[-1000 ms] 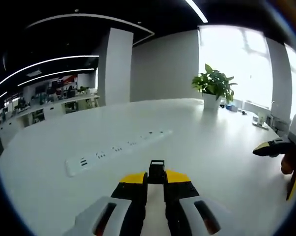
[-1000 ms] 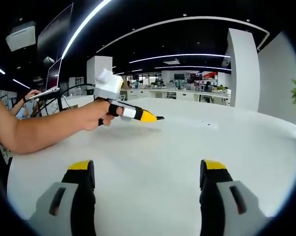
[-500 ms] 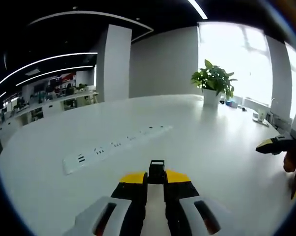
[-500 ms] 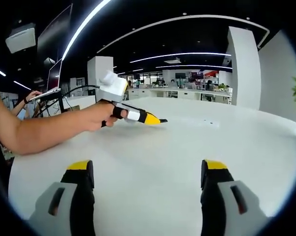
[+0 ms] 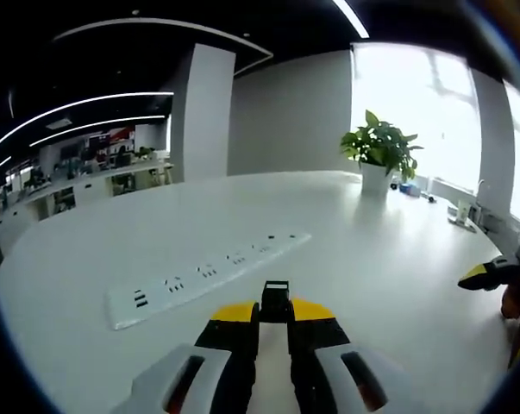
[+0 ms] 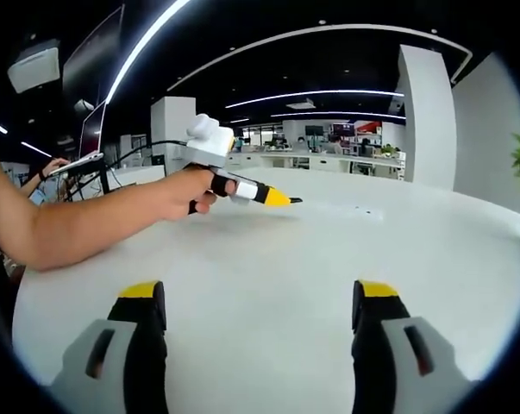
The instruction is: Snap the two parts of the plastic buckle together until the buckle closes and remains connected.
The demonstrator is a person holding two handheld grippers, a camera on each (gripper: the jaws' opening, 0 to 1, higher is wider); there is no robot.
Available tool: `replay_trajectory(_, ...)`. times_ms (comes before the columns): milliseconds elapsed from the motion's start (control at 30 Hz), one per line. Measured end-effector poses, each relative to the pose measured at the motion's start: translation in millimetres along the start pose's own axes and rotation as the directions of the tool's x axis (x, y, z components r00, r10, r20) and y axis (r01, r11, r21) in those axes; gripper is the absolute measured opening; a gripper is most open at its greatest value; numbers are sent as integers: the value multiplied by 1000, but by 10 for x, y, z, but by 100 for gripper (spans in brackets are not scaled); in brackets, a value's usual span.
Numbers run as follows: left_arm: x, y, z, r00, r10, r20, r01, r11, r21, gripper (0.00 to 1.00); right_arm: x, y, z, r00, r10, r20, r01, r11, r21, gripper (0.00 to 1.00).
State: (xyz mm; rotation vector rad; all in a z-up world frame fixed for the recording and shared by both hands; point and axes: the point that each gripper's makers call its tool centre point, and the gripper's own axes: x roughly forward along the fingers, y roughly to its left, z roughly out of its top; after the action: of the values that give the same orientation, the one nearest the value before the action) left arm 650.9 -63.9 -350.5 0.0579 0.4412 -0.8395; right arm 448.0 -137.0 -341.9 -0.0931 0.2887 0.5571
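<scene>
- Buckle part (image 5: 276, 300), small and black, sits pinched at the tips of the left hand-held gripper (image 5: 274, 321), jaws closed tight on it; it is held in the air above the white bench (image 5: 346, 250), nearer than the long white power strip (image 5: 203, 274) lying on that bench
- Right hand-held gripper (image 6: 260, 302) has its jaws wide apart with nothing between them, only bare bench ahead; I cannot spot the buckle's second part anywhere
- Seen from the right gripper view, the left hand-held gripper hangs far and to the left, gripped by the person's hand (image 6: 184, 191); a potted plant (image 5: 381, 153) stands far off on the right of the bench
- My reading: one half is secured, the mating has not begun; the step in hand is fetching the other half
- Next move, I judge, calls for the open gripper to find and clamp the second part, then line the two up end to end and push until they click
</scene>
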Motion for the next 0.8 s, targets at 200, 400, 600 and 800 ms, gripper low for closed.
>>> replay_trajectory(200,48,50,-35,1000,4,-11,-4,1000,0,10,8,4,-4,1000,2,-2,-2,1000,-2,90)
replay_trajectory(400,76,48,-56,1000,10,-18,-10,1000,9,10,9,19,0,1000,7,-2,-7,1000,-3,90)
replay_trajectory(600,106,56,-81,1000,16,-22,-15,1000,16,10,0,4,14,1000,4,5,-4,1000,-4,90)
replay_trajectory(800,162,149,51,999,34,5,-34,999,-16,10,-3,2,11,1000,4,4,-4,1000,-10,90)
